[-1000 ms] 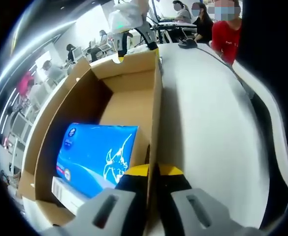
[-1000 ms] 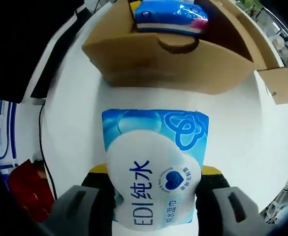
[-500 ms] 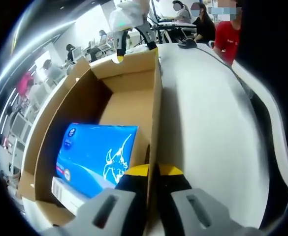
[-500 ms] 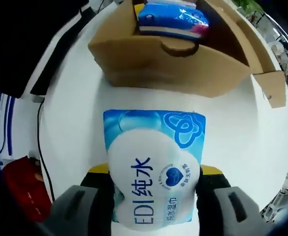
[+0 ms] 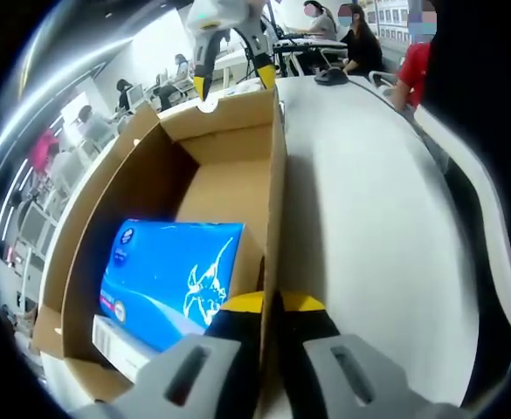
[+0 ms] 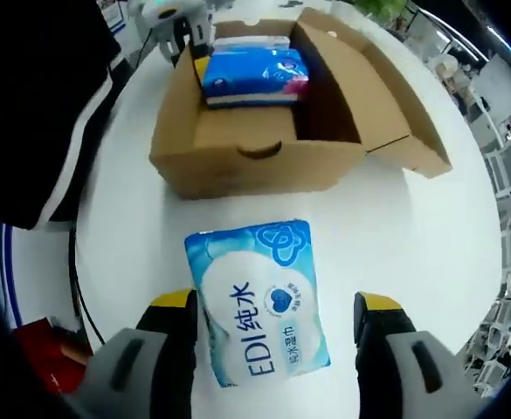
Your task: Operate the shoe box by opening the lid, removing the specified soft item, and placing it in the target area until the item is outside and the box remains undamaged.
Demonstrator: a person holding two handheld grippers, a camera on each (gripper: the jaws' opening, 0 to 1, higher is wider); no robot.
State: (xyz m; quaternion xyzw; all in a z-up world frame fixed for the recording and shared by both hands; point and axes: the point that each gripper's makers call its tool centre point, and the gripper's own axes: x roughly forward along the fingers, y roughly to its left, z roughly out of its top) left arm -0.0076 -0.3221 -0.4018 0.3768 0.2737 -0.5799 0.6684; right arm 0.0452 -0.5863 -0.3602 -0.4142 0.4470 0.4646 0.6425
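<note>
1. The wet-wipe pack [image 6: 259,301] lies flat on the white table [image 6: 412,236] at the bottom centre of the right gripper view, outside the cardboard box [image 6: 255,166] and just in front of its near wall. It looks set down, so the removal seems done or nearly so.
2. Your right gripper [image 6: 275,314] stands wide, a jaw on each side of the pack, neither one visibly touching it.
3. Your left gripper [image 5: 271,305] is pinched narrow on the box's side wall at the bottom centre of the left gripper view, one jaw inside and one outside, steadying the box.
4. A blue tissue pack [image 5: 169,271] sits inside the box, at lower left in that view.
5. Expect the wipe pack to be light, soft and squashy, with a glossy film that may slip. If you regrip, take it across the two long edges, mid-length, with gentle pressure.
6. The cardboard wall is thin and dents easily, so keep the left squeeze light.
</note>
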